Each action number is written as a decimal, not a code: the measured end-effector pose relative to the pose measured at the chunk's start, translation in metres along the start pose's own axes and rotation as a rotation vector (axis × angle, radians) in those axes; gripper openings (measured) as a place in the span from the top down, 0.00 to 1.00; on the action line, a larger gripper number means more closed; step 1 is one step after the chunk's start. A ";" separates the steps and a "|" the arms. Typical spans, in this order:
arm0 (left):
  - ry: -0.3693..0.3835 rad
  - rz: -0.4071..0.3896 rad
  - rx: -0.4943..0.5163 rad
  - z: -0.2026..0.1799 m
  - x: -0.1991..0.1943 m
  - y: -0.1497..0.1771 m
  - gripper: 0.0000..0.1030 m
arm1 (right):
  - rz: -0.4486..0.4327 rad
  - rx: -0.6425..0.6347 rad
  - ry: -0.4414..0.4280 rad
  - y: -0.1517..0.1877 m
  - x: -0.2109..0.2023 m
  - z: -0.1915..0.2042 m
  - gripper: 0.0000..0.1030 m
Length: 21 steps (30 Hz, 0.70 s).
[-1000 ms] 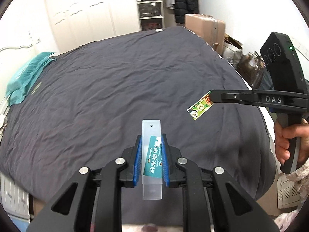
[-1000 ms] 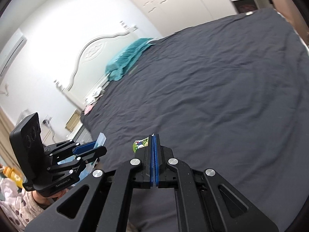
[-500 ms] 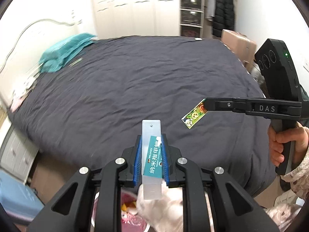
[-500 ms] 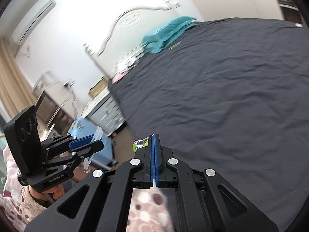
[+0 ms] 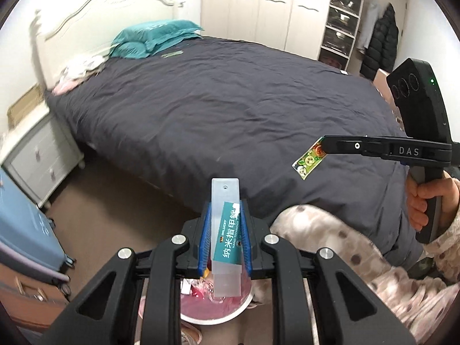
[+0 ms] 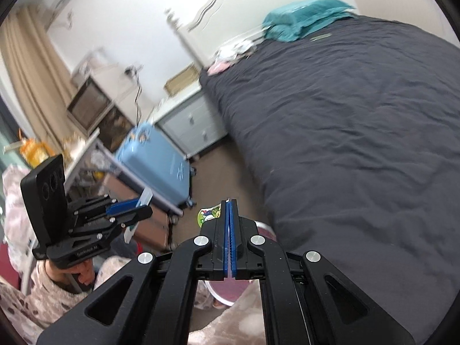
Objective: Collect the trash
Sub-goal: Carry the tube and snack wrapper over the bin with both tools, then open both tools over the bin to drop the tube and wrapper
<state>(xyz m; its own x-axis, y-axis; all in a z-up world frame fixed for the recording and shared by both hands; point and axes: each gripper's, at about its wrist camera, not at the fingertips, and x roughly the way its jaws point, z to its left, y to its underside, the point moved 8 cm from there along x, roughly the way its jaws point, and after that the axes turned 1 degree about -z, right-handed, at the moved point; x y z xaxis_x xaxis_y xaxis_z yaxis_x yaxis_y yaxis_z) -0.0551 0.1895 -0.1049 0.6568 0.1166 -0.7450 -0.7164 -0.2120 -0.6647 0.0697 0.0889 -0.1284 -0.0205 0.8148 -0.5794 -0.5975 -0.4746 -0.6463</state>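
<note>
My left gripper (image 5: 225,207) is shut on a clear plastic nail-file package with a teal label (image 5: 225,230), held upright over a white trash bin with a pink liner (image 5: 215,307) on the floor. My right gripper (image 6: 229,204) is shut on a small green cartoon wrapper (image 6: 208,214), above the same bin (image 6: 267,227). In the left wrist view the right gripper (image 5: 323,143) and its wrapper (image 5: 309,159) hang to the right, over the bed edge. In the right wrist view the left gripper (image 6: 143,207) with its package (image 6: 143,197) is at the left.
A bed with a dark grey cover (image 5: 230,109) fills the middle, teal pillows (image 5: 152,38) at its head. A white nightstand (image 5: 37,155) and a blue suitcase (image 6: 158,161) stand at the left. My pink spotted pyjama leg (image 5: 330,230) is beside the bin.
Both grippers have swung left and back from over the bed to the floor beside it. The trash bin, nightstand and suitcase have come into view. Both grips are unchanged.
</note>
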 end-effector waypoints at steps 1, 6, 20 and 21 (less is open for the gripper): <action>0.005 -0.003 -0.008 0.006 0.000 0.006 0.82 | 0.027 -0.023 0.002 0.003 0.010 0.006 1.00; 0.089 -0.024 -0.077 0.043 0.008 0.039 0.82 | 0.146 -0.099 0.000 0.018 0.055 0.025 1.00; 0.186 0.081 -0.225 0.109 0.064 0.106 0.82 | 0.545 -0.347 0.034 0.094 0.202 0.051 1.00; 0.188 0.103 -0.226 0.110 0.071 0.110 0.82 | 0.565 -0.355 0.041 0.100 0.209 0.050 1.00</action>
<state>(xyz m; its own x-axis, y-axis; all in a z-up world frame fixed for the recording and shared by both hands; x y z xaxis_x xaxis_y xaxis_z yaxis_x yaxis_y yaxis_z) -0.1129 0.2810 -0.2370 0.6306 -0.0938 -0.7704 -0.7247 -0.4266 -0.5412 -0.0344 0.2284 -0.2885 -0.2183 0.3988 -0.8907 -0.2033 -0.9112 -0.3582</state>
